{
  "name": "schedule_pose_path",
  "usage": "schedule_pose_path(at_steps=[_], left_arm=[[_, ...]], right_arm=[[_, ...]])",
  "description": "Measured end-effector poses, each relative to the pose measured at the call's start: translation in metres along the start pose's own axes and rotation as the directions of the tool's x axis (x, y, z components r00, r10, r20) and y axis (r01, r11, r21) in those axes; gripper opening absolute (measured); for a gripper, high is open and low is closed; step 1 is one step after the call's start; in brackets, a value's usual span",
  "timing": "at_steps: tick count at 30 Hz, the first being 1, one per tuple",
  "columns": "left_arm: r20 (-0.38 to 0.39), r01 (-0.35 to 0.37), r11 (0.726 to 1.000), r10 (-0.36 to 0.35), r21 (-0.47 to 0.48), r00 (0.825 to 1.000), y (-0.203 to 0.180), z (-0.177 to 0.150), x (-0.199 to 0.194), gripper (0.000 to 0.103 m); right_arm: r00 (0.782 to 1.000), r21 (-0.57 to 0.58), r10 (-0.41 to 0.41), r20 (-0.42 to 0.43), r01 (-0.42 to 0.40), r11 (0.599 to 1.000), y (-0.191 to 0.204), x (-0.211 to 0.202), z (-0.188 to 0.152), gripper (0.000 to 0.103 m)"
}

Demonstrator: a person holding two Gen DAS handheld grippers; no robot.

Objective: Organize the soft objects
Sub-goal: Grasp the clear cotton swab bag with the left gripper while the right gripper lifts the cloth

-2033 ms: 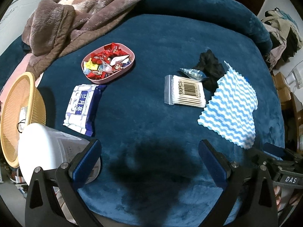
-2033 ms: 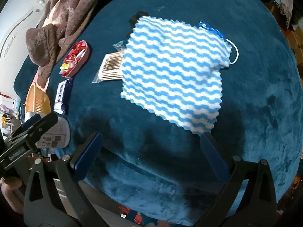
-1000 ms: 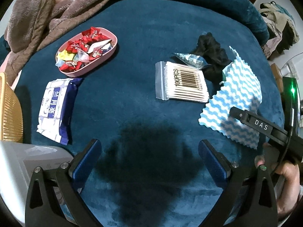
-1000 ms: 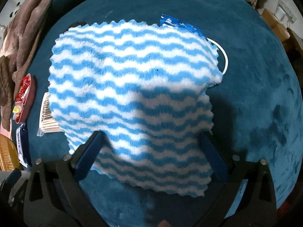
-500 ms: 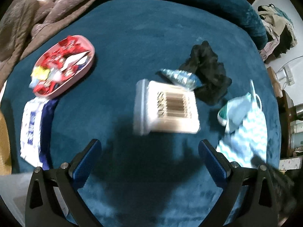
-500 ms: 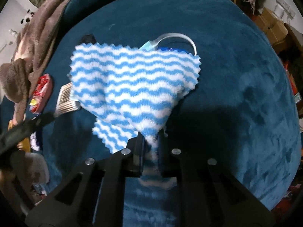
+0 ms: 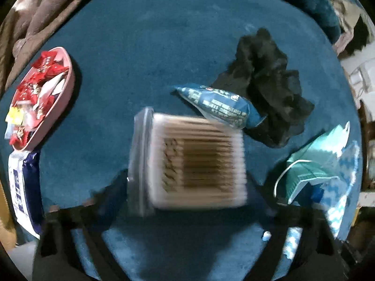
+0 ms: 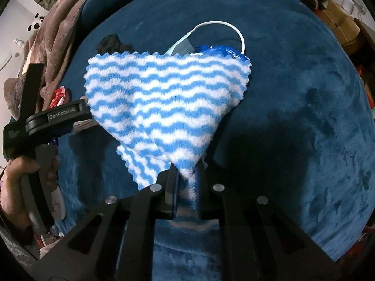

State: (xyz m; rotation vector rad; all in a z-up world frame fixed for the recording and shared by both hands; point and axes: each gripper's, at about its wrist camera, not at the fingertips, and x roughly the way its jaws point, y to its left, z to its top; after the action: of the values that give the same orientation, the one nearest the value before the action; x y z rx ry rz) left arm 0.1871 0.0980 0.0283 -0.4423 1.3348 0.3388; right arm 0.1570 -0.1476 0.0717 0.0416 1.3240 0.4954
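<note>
the right tool [image 8: 186,185] is clamped on one corner of the blue-and-white striped cloth [image 8: 164,98], which hangs lifted off the blue plush surface [image 8: 293,117] in a pinched cone, its far edge near a face mask [image 8: 185,45] lying beyond it. the left tool [image 7: 187,213] hangs low over the bag of cotton swabs [image 7: 187,159]; its fingers are smeared by motion blur at the bottom of its own view, so i cannot tell how wide it stands, though the bag sits between where they would be. judging by how things lie, the job is only at its start: one soft item is in hand and none looks put away. left on the surface are the black crumpled fabric [image 7: 269,82], the mask, a small blue packet [image 7: 220,105], a wipes pack [image 7: 23,187] and a pink dish of sweets [image 7: 68,70], with a brown blanket [image 8: 58,23] heaped at the back.
</note>
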Motion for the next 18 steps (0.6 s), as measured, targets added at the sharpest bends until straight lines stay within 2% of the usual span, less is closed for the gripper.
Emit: schedule_pose_path(at_steps=[3, 6, 12, 18], left_arm=[[0.037, 0.008, 1.000, -0.007, -0.018, 0.999, 0.006, -0.005, -0.008, 0.073], [0.034, 0.025, 1.000, -0.025, -0.014, 0.999, 0.009, -0.016, -0.016, 0.073], [0.043, 0.053, 0.998, -0.052, -0.034, 0.998, 0.016, -0.063, -0.036, 0.073], [0.020, 0.066, 0.994, -0.065, -0.088, 0.998, 0.021, -0.115, -0.035, 0.074]], right_arm=[[1.000, -0.007, 0.002, 0.003, -0.002, 1.000, 0.003, 0.000, 0.000, 0.012], [1.000, -0.022, 0.014, 0.012, -0.014, 1.000, 0.008, -0.003, 0.000, 0.012], [0.997, -0.094, 0.081, 0.011, -0.079, 0.992, 0.029, -0.017, -0.011, 0.012], [0.977, -0.130, 0.187, -0.099, -0.199, 0.971, 0.046, -0.008, -0.043, 0.015]])
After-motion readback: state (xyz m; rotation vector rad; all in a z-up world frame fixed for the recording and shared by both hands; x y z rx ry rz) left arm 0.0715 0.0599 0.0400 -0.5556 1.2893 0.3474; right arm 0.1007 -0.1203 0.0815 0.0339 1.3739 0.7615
